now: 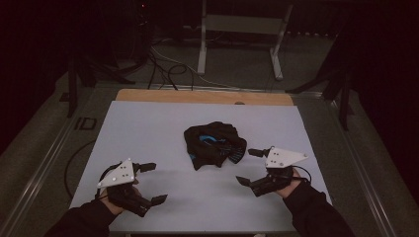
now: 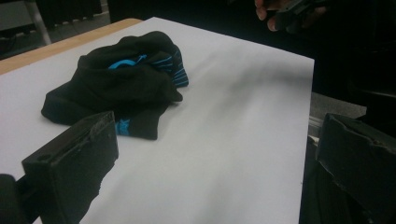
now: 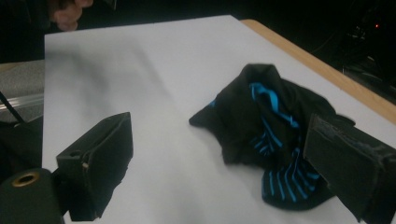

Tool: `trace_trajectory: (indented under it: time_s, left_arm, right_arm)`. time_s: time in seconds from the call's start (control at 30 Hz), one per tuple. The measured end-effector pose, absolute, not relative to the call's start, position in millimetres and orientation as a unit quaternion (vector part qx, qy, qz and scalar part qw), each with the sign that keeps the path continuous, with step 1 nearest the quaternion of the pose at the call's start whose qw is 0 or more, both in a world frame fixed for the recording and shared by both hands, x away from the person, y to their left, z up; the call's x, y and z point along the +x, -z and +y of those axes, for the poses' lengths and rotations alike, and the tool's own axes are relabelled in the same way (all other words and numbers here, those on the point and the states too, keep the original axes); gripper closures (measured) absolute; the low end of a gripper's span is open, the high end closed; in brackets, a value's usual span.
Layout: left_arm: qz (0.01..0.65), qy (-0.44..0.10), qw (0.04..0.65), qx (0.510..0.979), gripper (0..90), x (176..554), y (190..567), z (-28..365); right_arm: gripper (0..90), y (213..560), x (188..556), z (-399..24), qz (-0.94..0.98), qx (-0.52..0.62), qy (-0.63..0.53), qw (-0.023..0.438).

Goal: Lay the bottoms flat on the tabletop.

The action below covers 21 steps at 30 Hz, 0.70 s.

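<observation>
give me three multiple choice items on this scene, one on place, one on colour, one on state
1. Where does the cloth pile lie on the white sheet?
A. near the middle
B. at the near left corner
C. hanging off the far edge

2. What colour are the stripes on the black cloth?
A. red
B. blue
C. yellow

3. How do the left tool and the right tool stand?
A. both shut on the cloth
B. the left one shut on the cloth, the right one open
C. both open, holding nothing

Key:
1 A, since the high view shows the pile around the sheet's middle, between the two tools and a little farther off.
2 B, since blue stripes show on the cloth in both gripper views.
3 C, since each tool's jaws stand apart with bare sheet between them.
</observation>
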<state>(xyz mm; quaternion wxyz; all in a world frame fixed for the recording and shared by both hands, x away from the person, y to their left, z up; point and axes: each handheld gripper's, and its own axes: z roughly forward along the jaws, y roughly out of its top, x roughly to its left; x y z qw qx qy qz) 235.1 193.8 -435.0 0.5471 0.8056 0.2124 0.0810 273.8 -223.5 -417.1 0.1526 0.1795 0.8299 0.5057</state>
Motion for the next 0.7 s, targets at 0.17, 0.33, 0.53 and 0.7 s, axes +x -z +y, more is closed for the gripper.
trace_trajectory:
  time_s: [0.17,0.33,0.53,0.7]
  left_arm:
    - [0.221,-0.089,0.541,0.807,0.0,242.0,434.7,187.2]
    - [0.236,-0.103,0.541,0.801,0.0,250.1,432.0,181.4]
    - [0.246,-0.117,0.538,0.798,0.0,261.6,432.9,174.5]
    - [0.251,-0.115,0.538,0.797,0.0,269.5,437.3,167.0]
  right_arm:
    - [8.9,412.2,284.5,-216.4,0.827,0.175,-0.510,0.158]
    - [8.9,410.1,293.9,-207.4,0.825,0.179,-0.512,0.159]
    - [8.9,411.0,306.2,-196.4,0.824,0.174,-0.513,0.165]
    - [9.0,413.0,314.3,-189.2,0.823,0.173,-0.515,0.162]
